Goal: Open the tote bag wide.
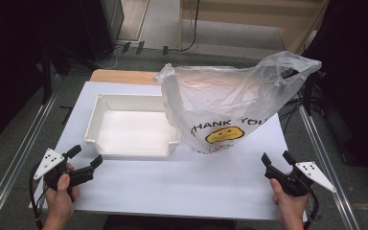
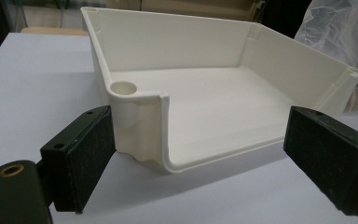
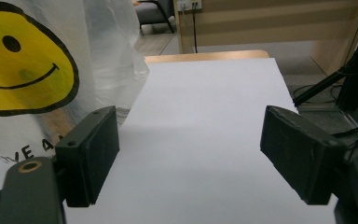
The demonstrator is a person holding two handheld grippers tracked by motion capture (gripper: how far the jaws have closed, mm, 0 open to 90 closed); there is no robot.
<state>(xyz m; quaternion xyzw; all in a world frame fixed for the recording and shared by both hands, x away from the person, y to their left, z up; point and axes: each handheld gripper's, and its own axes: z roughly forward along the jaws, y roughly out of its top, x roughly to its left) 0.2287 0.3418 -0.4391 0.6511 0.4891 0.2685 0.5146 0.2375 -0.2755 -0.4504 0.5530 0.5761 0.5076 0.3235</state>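
holding both grippers low near the front edge of the desk (image 1: 182,187), nothing in either. my left gripper (image 1: 84,160) sits by the front left corner, jaws spread wide and empty, pointing at the near corner of the white tray (image 1: 103,103); in the left gripper view the tray (image 2: 177,56) stands just past the pads, not touched. tray rests flat on the left half of the desk, open side facing me. my right gripper (image 1: 277,164) is by the front right corner, jaws wide apart, empty. the plastic bag (image 1: 230,103) with the yellow smiley stands upright right of the tray, touching its right wall, toward the back right; in the right gripper view the bag (image 3: 32,70) is ahead-left of the jaws, apart.
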